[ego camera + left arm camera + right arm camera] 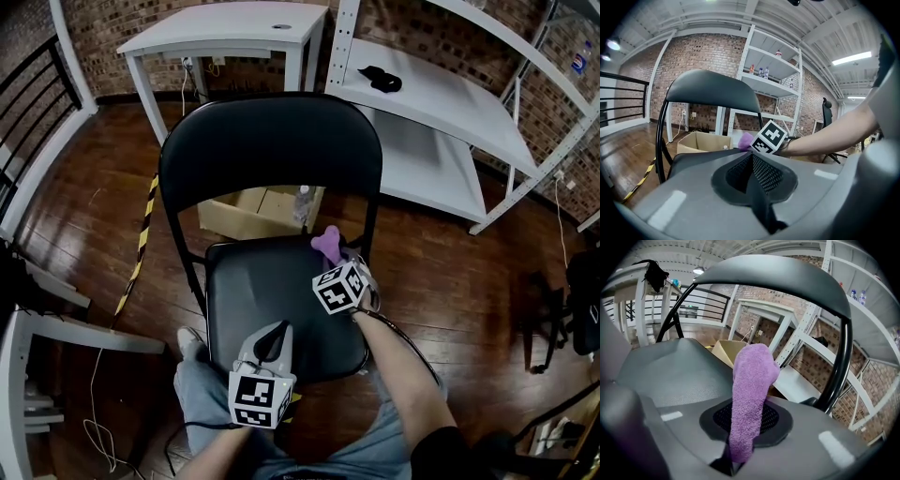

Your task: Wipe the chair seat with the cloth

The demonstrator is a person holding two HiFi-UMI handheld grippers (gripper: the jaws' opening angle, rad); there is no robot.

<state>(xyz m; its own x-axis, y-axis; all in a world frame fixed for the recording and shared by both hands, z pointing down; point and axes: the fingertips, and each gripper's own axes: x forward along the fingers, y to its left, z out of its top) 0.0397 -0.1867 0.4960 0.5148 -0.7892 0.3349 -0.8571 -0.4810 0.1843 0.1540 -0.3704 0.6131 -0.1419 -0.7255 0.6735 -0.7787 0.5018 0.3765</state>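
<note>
— Between the right tongs (745, 427)?
— Purple cloth (751, 380), clamped tight, sticking out ahead.
— Below them?
— Back edge of the chair seat (272, 300).
— And the left tongs (751, 158)?
— Pressed together, empty, above the seat's front.

Left gripper (277, 330) and right gripper (336, 257): grey moulded bodies, black mesh jaw pads. Each carries a white cube (340, 287) with black square markers. A thin black cable (417, 354) is attached to the right unit. Clothing: blue jeans (206, 394), black short sleeve (452, 456), light shoe (190, 342).
</note>
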